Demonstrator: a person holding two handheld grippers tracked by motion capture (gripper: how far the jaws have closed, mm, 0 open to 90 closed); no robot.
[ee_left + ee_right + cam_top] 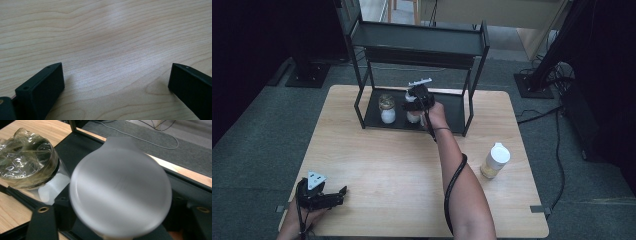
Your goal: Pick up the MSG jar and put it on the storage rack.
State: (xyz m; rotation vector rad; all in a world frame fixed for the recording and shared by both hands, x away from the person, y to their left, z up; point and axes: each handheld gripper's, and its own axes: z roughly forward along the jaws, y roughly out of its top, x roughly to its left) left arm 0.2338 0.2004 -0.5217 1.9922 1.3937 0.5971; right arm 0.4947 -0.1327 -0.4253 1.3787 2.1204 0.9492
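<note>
While its lid (120,192) blurs, right gripper (414,106) hides the jar.

Counter (402,170): broad bare stretch of wood from the near edge up to the black rack (422,42). Only a white-capped bottle (495,160) stands there, near the right edge, well apart from everything else.

Rack's bottom tray is cramped: two jars side by side, a foil-topped jar (387,108) at left, a white-lidded jar (413,116) just beside it. Narrow gap between them. The upper shelf roofs the tray; corner posts flank it. Right tool (416,100) occupies the front approach to the white-lidded jar.

Left tool (343,191) rests at the near left corner, open wood ahead.
</note>
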